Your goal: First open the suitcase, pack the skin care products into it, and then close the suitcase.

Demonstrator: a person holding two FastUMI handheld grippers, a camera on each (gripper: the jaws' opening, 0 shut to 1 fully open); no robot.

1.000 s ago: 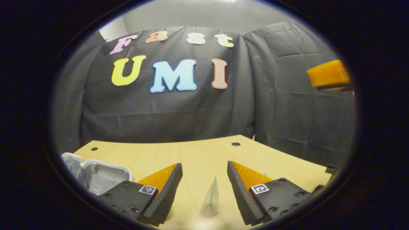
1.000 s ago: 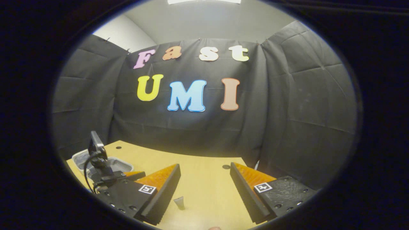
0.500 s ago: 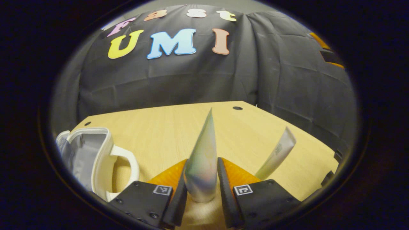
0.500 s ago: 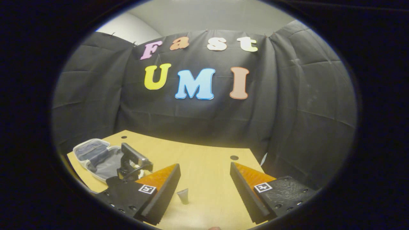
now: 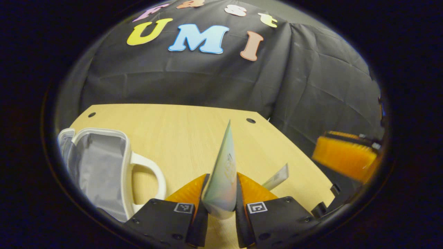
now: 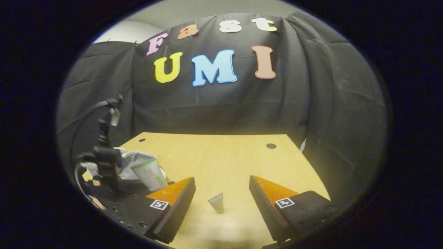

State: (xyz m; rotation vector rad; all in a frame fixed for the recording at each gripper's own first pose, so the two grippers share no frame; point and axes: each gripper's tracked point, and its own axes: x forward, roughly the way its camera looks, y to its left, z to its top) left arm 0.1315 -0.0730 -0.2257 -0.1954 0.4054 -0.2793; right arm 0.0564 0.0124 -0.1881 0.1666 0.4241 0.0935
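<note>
1. In the left gripper view the left gripper (image 5: 219, 193) is clamped on a pale tube of skin care cream (image 5: 223, 173); both fingers press its flanks, and its flat crimped end points up and away from the camera.
2. Just right of that tube, past the right finger, a second, smaller tube (image 5: 277, 177) shows above the wooden table (image 5: 180, 131), tilted.
3. At the left of the same view the small white suitcase (image 5: 97, 166) lies open on the table, its grey lining showing and its white handle (image 5: 150, 180) toward the gripper.
4. In the right gripper view the right gripper (image 6: 221, 193) has its jaws wide apart with nothing between the pads.
5. A small grey tube (image 6: 217, 203) lies on the table in that gap, apart from both fingers.
6. Farther left in that view the other gripper holds the pale tube in front of the open suitcase.
</note>
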